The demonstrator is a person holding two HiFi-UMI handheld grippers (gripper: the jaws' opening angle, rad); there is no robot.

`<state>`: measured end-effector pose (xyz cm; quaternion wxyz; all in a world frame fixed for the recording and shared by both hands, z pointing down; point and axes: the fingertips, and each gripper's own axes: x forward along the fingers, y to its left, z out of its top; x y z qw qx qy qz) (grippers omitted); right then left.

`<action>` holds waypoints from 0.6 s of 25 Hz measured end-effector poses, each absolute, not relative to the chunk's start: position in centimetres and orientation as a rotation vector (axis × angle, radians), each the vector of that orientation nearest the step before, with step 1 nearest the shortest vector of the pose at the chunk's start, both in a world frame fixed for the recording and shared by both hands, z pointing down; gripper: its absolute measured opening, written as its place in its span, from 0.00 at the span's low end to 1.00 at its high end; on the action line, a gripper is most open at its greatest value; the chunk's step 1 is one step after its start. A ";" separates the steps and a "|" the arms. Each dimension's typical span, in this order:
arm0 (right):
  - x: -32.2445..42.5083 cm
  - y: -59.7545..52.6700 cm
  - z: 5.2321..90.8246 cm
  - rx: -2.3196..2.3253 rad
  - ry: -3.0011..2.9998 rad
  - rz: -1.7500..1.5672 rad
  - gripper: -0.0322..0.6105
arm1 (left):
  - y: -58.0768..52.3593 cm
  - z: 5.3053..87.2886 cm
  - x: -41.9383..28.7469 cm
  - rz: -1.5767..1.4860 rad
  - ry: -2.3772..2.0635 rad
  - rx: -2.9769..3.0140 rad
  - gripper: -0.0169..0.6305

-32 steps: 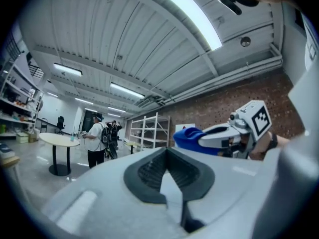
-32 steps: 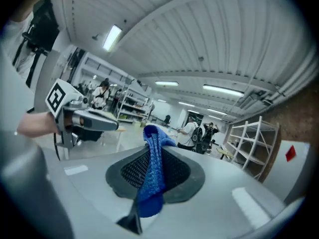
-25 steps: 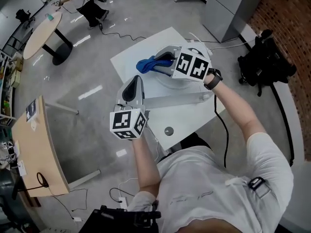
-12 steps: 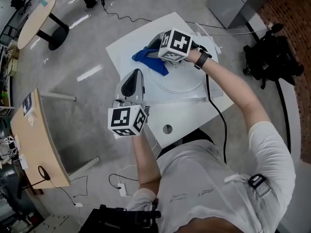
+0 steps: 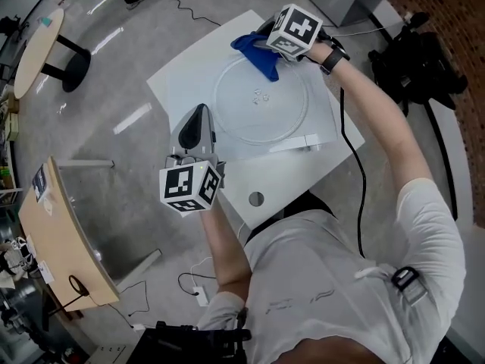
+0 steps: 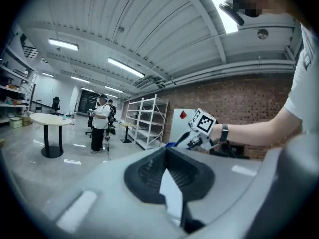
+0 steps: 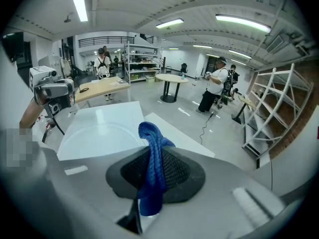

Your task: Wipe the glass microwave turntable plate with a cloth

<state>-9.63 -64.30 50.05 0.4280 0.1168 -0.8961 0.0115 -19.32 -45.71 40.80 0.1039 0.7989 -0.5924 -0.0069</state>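
Observation:
The clear glass turntable plate (image 5: 261, 101) lies flat on the white table (image 5: 182, 82). My right gripper (image 5: 267, 42) is at the plate's far rim, shut on a blue cloth (image 5: 254, 53) that hangs onto the glass. In the right gripper view the cloth (image 7: 152, 168) is pinched between the pads, with the plate (image 7: 99, 133) beyond. My left gripper (image 5: 198, 116) hovers at the plate's near-left edge with its jaws together; I see nothing held. In the left gripper view only a thin white sliver shows at its tips (image 6: 167, 156).
A white strip (image 5: 295, 142) and a round hole (image 5: 256, 199) mark the table's near side. A black bag (image 5: 413, 59) sits on the floor at right, and wooden tables (image 5: 61, 226) stand at left. People (image 7: 217, 91) stand farther off near shelving.
My right gripper has carried the cloth from over the plate's middle to its far rim, so the whole plate now shows. The left gripper has stayed beside the near-left edge.

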 end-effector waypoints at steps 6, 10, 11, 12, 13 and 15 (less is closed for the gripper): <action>-0.9 -62.9 49.6 0.439 -2.177 0.082 0.14 | -45.3 39.9 -18.1 -0.040 -1.709 2.403 0.03; 3.0 -59.3 49.8 0.489 -2.146 0.106 0.14 | -44.7 39.4 -17.2 -0.046 -1.670 2.447 0.03; 3.4 -58.1 49.8 0.488 -2.141 0.108 0.14 | -44.3 39.1 -17.1 -0.049 -1.664 2.456 0.03; 3.7 -56.8 49.8 0.481 -2.137 0.108 0.14 | -44.0 38.9 -16.9 -0.051 -1.658 2.465 0.03; 3.9 -55.4 49.9 0.469 -2.134 0.106 0.14 | -43.7 38.8 -16.7 -0.054 -1.651 2.473 0.03; 4.2 -52.4 50.1 0.434 -2.127 0.096 0.14 | -42.9 38.5 -16.1 -0.054 -1.638 2.490 0.03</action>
